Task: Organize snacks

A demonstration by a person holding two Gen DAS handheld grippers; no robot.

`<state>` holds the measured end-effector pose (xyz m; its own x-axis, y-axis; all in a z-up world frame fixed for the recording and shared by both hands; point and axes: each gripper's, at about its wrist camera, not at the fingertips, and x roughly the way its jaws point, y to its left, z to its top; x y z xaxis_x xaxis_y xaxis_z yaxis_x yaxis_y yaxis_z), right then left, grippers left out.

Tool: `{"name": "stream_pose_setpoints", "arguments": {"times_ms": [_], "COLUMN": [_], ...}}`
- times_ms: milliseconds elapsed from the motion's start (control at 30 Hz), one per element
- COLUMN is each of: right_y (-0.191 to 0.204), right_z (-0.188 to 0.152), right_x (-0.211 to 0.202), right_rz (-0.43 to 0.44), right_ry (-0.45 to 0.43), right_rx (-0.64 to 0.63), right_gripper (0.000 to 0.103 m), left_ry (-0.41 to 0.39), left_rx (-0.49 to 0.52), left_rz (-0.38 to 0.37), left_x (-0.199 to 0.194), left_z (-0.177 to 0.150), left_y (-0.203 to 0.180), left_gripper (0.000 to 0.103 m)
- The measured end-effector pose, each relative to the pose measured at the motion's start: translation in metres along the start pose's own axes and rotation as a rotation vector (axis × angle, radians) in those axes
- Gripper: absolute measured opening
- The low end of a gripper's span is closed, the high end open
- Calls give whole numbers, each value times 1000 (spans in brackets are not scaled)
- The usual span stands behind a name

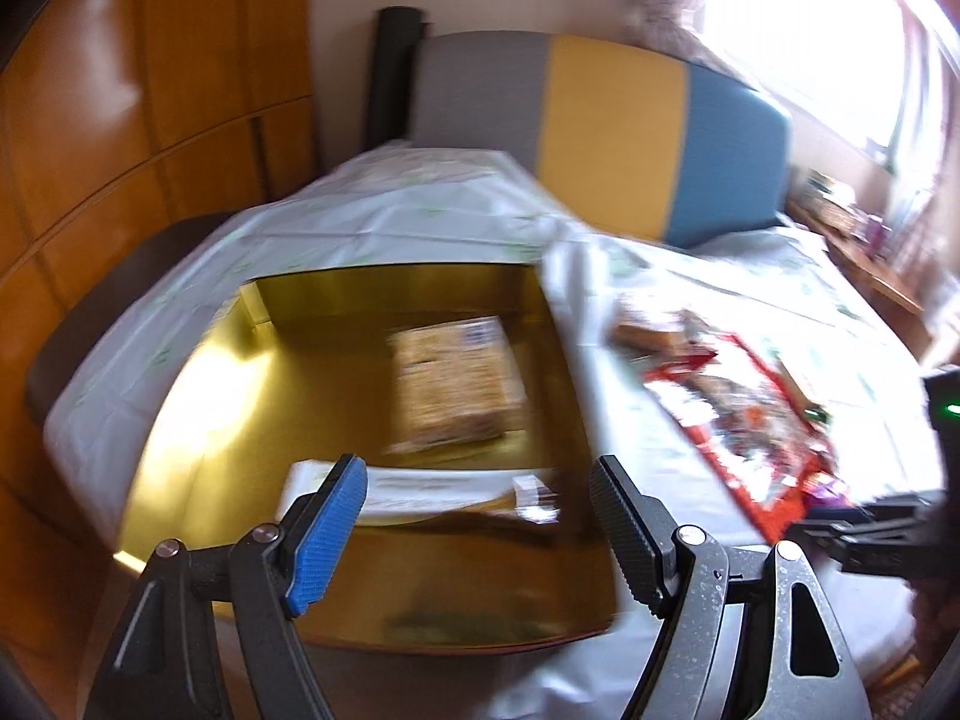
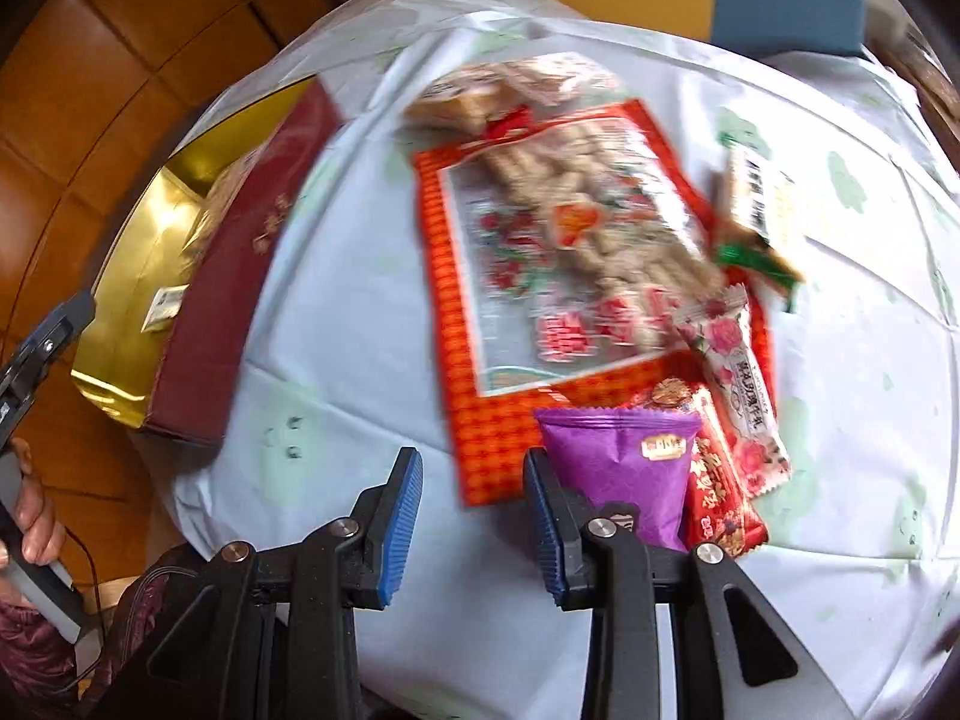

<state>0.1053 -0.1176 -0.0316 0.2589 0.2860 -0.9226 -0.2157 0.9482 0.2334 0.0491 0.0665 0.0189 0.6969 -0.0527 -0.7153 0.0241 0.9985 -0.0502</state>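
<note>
From the left wrist, the left claw (image 1: 477, 531) has its jaws wide apart and holds nothing. It hangs over the gold box (image 1: 198, 420) on the counter (image 1: 390, 216). Inside the box lie a tan snack pack (image 1: 456, 384) and a flat white packet (image 1: 432, 489), so some snacks look put away. From the right wrist, the right claw (image 2: 474, 531) has its jaws partly apart with nothing between them. It points down at the pile outside the box: a purple pack (image 2: 624, 468) just beside its jaw, a red bar (image 2: 717, 480), a rose-print bar (image 2: 741, 387) and a big red bag (image 2: 564, 276). I think the purple pack is next. The claw should slide over it, open wider and pinch its middle gently.
</note>
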Motion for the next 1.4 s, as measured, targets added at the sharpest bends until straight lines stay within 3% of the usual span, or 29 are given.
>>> {"name": "stream_pose_setpoints", "arguments": {"times_ms": [133, 200, 267, 400, 500, 667, 733, 800, 900, 1000, 1300, 1400], "right_y": [-22, -34, -46, -80, -104, -108, -104, -103, -102, -98, -102, -104], "right_z": [5, 9, 10, 9, 7, 7, 9, 9, 6, 7, 7, 6], "right_x": [-7, -11, -15, -14, -20, -40, -43, -47, -56, -56, -65, -67], "right_rz": [-98, -84, -49, -120, -57, -20, -3, 12, 31, 46, 97, 113], "right_ry": [-21, -35, -62, -52, -54, -132, -143, -158, -176, -184, -216, -222], "right_rx": [9, 43, 79, 214, 341, 358, 356, 358, 366, 379, 403, 412], "right_gripper": [35, 35, 35, 35, 35, 35, 35, 35, 35, 35, 35, 35], "left_ry": [15, 50, 101, 217, 257, 232, 213, 253, 295, 302, 225, 213], "left_rx": [84, 110, 130, 119, 109, 114, 149, 162, 157, 157, 143, 156], "left_rz": [-107, -152, -175, -200, -168, -116, -107, -118, -128, -125, 57, -28], "left_x": [4, 14, 30, 65, 84, 94, 98, 113, 134, 151, 182, 174], "left_z": [7, 9, 10, 7, 3, 18, 27, 34, 38, 47, 89, 95], "left_y": [-44, -63, -82, -108, -114, -118, -127, -134, -144, -154, -157, -160], "left_gripper": [77, 77, 77, 77, 77, 76, 66, 43, 31, 31, 29, 34]}}
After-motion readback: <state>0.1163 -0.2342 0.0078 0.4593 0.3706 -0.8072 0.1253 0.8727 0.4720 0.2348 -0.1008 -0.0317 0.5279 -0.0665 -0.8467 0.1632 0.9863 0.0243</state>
